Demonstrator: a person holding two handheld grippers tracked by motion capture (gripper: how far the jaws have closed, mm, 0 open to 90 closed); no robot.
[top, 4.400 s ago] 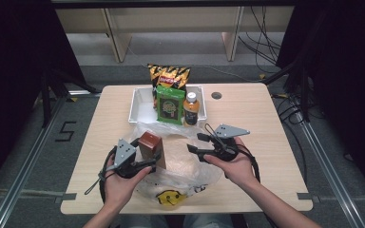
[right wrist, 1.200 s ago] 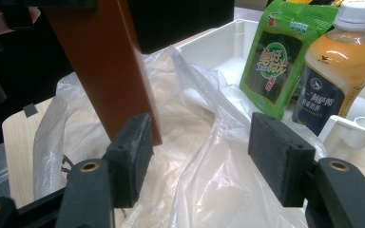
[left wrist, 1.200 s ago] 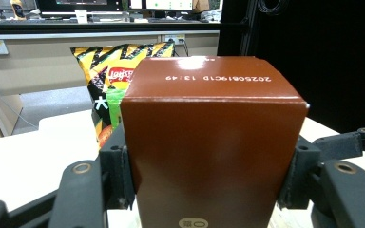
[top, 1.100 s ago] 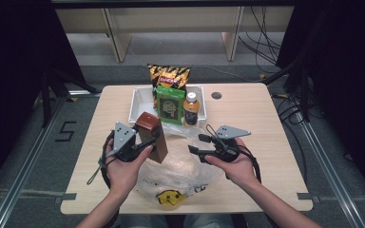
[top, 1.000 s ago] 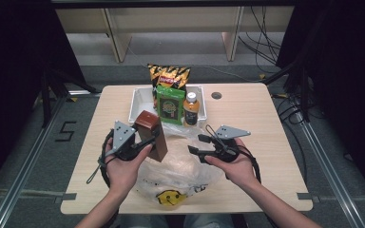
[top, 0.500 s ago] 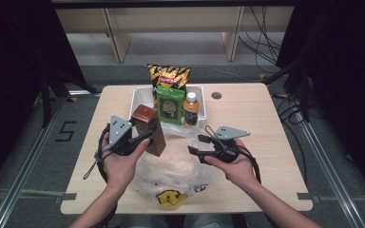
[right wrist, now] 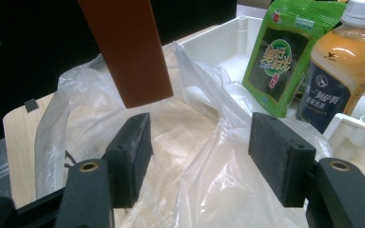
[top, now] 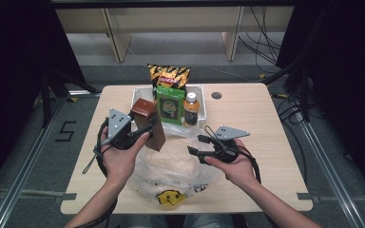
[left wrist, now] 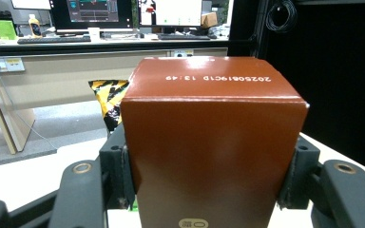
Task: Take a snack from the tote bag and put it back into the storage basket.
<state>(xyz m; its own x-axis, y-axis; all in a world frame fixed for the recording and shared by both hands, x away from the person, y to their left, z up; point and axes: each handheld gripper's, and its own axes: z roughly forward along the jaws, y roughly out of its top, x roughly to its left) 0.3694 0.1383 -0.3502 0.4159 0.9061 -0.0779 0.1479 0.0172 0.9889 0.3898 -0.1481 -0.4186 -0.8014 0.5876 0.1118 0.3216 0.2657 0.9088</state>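
My left gripper (top: 146,129) is shut on a tall brown carton (top: 148,122), held upright above the far left rim of a clear plastic bag (top: 171,168). In the left gripper view both pads press the sides of the carton (left wrist: 214,152), whose top bears a printed date. My right gripper (top: 196,145) stands open at the bag's right rim. In the right gripper view its jaws (right wrist: 199,152) are wide apart over the loose film of the bag (right wrist: 209,190), and the carton's lower end (right wrist: 133,52) hangs ahead of them.
A white tray (top: 200,88) at the far middle of the table holds a green snack packet (top: 169,105) and a tea bottle (top: 190,108). A yellow-black chip bag (top: 168,75) stands behind it. A round grommet (top: 216,95) lies to its right.
The left gripper has carried the carton up from the bag and a little farther away, toward the tray. The right gripper has stayed in place.
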